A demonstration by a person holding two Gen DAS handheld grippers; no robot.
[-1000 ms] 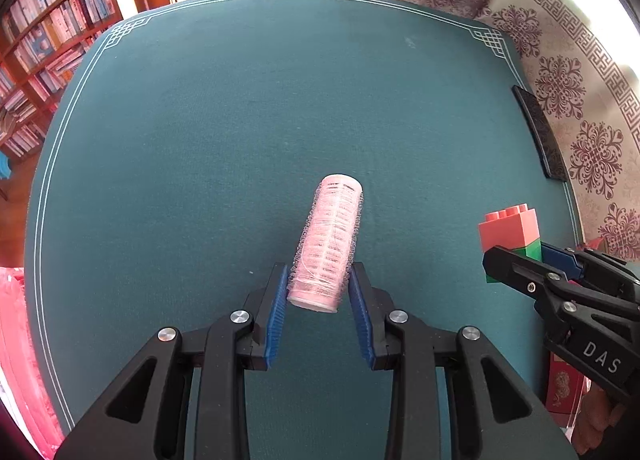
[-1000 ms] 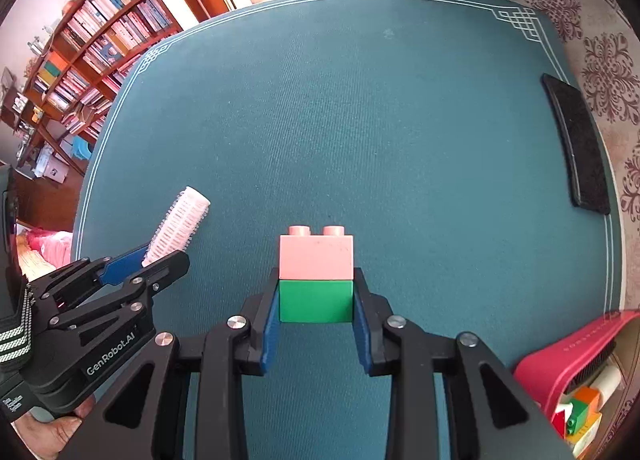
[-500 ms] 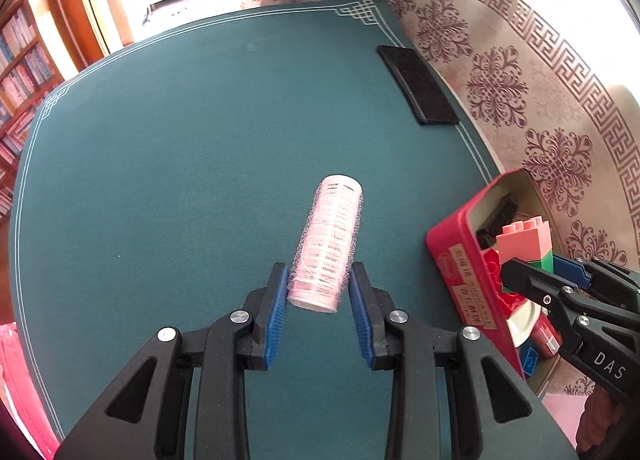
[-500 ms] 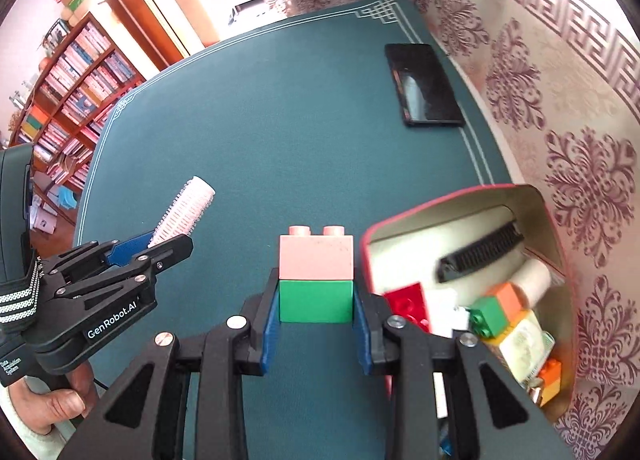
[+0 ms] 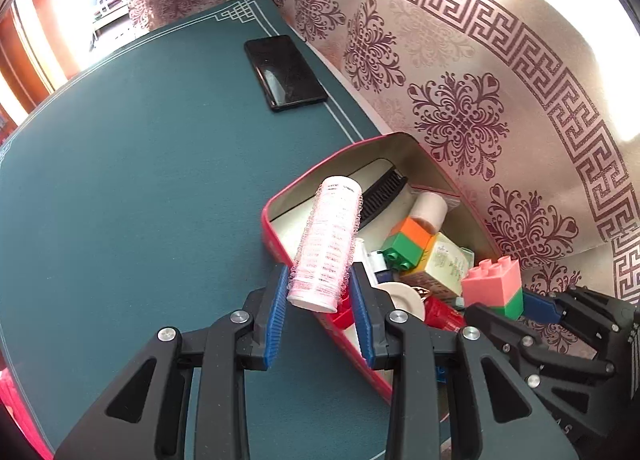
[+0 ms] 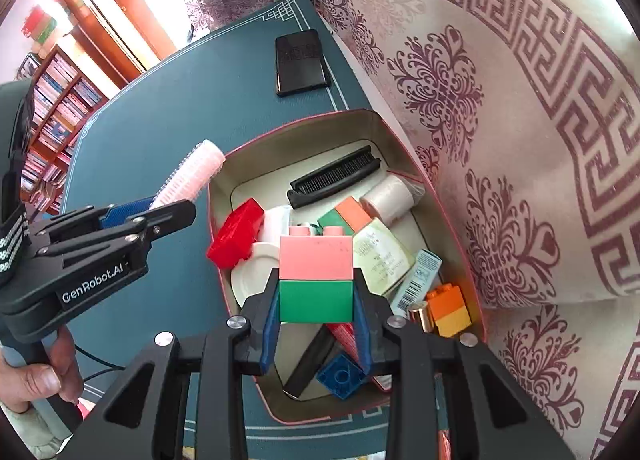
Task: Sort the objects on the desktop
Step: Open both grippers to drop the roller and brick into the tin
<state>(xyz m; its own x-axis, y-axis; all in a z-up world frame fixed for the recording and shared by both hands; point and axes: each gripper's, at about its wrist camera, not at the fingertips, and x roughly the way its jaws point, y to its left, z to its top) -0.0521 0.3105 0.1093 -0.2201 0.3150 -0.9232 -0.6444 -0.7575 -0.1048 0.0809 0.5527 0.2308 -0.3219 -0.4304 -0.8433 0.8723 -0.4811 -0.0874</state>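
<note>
Over the red storage tin [image 6: 400, 148] at the counter's [image 5: 140, 180] edge, the right tongs [image 6: 316, 324] clamp a pink-and-green brick stack [image 6: 316, 276], poised for dropping among the clutter. Beside it, the left tongs [image 5: 320, 300] pinch a pink hair roller [image 5: 330, 236] above the tin's rim.

box [image 5: 276, 216] near corner hidden behind left gripper [image 5: 320, 302]

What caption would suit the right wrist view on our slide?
Right gripper carries a pink-and-green block above the red box of sorted items.
</note>
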